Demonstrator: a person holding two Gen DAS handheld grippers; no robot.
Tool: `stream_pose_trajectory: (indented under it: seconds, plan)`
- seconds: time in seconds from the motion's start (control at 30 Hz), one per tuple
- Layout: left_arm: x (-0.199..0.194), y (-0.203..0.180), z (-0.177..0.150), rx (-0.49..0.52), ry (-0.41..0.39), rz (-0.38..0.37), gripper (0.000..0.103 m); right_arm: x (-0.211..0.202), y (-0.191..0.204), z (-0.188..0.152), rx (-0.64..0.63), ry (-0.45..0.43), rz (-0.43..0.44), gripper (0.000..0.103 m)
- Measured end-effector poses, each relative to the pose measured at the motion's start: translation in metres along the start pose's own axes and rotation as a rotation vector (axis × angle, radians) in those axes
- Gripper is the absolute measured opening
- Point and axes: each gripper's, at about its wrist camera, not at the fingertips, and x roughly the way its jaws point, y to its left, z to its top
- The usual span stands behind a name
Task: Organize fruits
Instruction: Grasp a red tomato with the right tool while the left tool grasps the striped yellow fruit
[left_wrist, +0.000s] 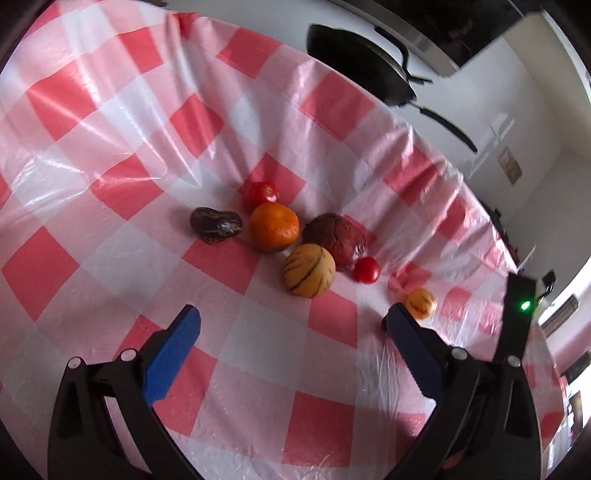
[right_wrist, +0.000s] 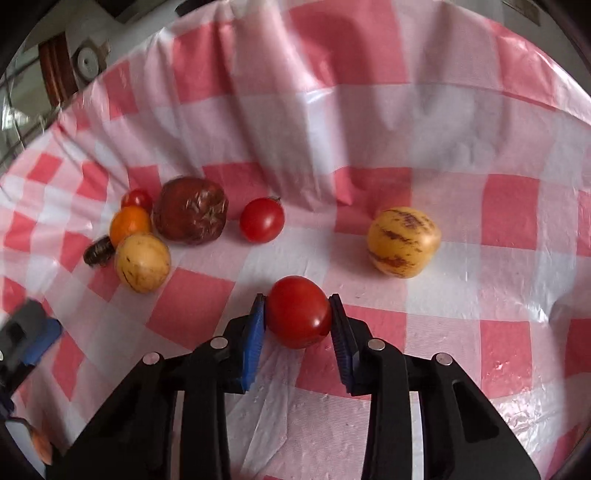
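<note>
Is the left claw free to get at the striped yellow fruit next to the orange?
Probably yes. The left claw is open and empty, and only bare tablecloth lies between it and the striped yellow fruit.

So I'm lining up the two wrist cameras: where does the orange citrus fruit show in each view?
Left wrist view: the orange citrus fruit sits near picture centre, in the cluster, just below a small tomato.
Right wrist view: the orange citrus fruit lies at mid-left, partly behind a striped yellow fruit.
Shared landmark: the wrinkled dark red fruit beside it.
</note>
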Motion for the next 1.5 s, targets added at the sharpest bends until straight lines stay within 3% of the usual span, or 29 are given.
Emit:
stream_pose_trajectory:
  seconds: [0.17,0.37,0.47,0.5,0.67,0.7,0.73,0.77,1.03,1.2,1.33,1.5]
  plan:
    - [0.016,-0.014,0.001,0.058,0.047,0.059,0.101,-0.006,-0.030,-0.004,0.164,-0.039,0.110,0.035]
    - [0.055,-0.035,0.017,0.118,0.077,0.139,0.101,-0.012,-0.045,-0.006,0.254,-0.085,0.160,0.035]
    - [0.074,-0.043,0.021,0.163,0.111,0.219,0.100,-0.012,-0.048,-0.005,0.267,-0.089,0.176,0.035]
    - [0.080,-0.045,0.023,0.173,0.128,0.240,0.098,-0.013,-0.047,-0.005,0.264,-0.089,0.175,0.035]
    - [0.099,-0.049,0.025,0.248,0.160,0.309,0.062,-0.011,-0.046,-0.005,0.251,-0.085,0.180,0.035]
    - [0.100,-0.051,0.023,0.268,0.162,0.316,0.059,-0.011,-0.047,-0.005,0.251,-0.084,0.182,0.035]
    - [0.100,-0.053,0.022,0.286,0.162,0.310,0.047,-0.010,-0.046,-0.005,0.250,-0.083,0.184,0.035]
    - [0.100,-0.054,0.020,0.301,0.163,0.300,0.044,-0.011,-0.048,-0.006,0.250,-0.082,0.185,0.035]
    - [0.060,-0.036,0.013,0.245,0.086,0.209,0.044,-0.012,-0.050,-0.007,0.253,-0.089,0.207,0.035]
    - [0.007,-0.022,-0.014,0.199,0.055,0.129,0.044,-0.013,-0.052,-0.008,0.252,-0.096,0.221,0.035]
    - [-0.033,-0.008,-0.045,0.172,0.050,0.116,0.044,-0.013,-0.052,-0.009,0.250,-0.098,0.224,0.035]
    - [-0.060,0.011,-0.048,0.125,0.003,0.132,0.044,-0.013,-0.052,-0.009,0.250,-0.099,0.224,0.035]
